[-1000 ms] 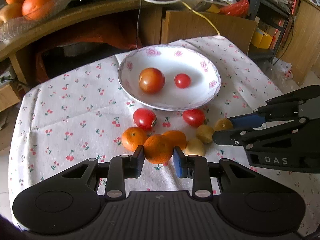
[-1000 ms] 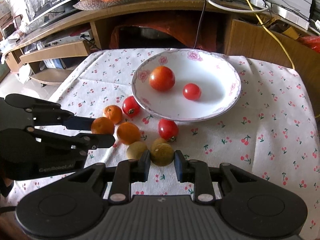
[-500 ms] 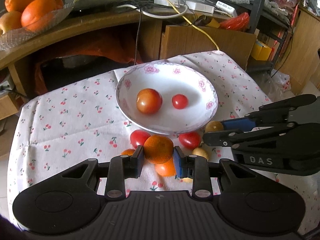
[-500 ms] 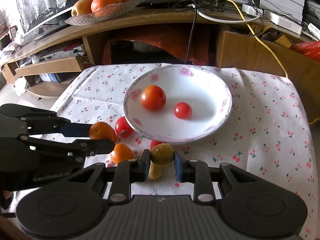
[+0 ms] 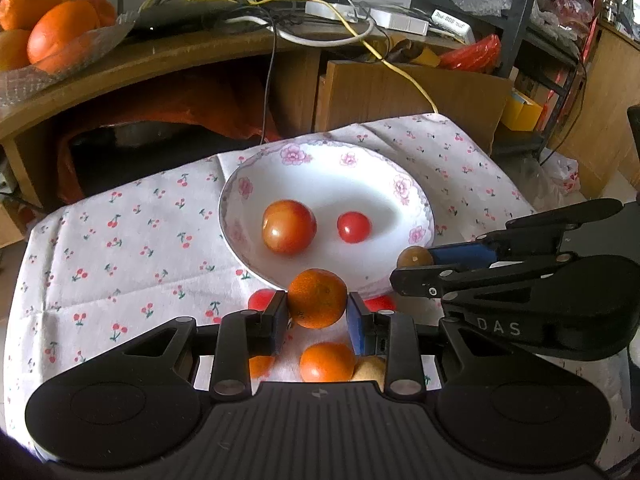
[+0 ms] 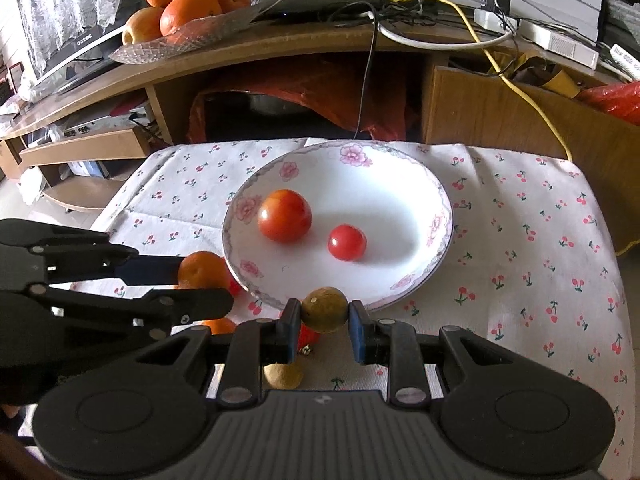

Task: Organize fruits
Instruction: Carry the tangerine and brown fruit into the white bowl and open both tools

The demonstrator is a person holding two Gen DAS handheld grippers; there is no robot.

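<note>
My left gripper (image 5: 317,316) is shut on an orange mandarin (image 5: 317,298) and holds it above the near rim of the white flowered plate (image 5: 412,192). My right gripper (image 6: 324,326) is shut on a small brown-yellow fruit (image 6: 324,309), also lifted at the plate's near rim (image 6: 440,192). The plate holds a large tomato (image 5: 289,227) and a small red tomato (image 5: 354,227). On the cloth below lie another mandarin (image 5: 327,362), a partly hidden mandarin (image 5: 260,366), a yellowish fruit (image 5: 370,368) and two partly hidden red tomatoes (image 5: 262,299).
The plate sits on a cherry-print tablecloth (image 5: 120,248) over a low table. Behind it is a wooden desk (image 6: 280,52) with cables and a glass dish of oranges (image 6: 180,12). A cardboard box (image 5: 400,96) stands at the back right.
Both grippers have lifted their fruits off the cloth and risen toward the plate's near rim. The remaining fruits stay on the cloth below.
</note>
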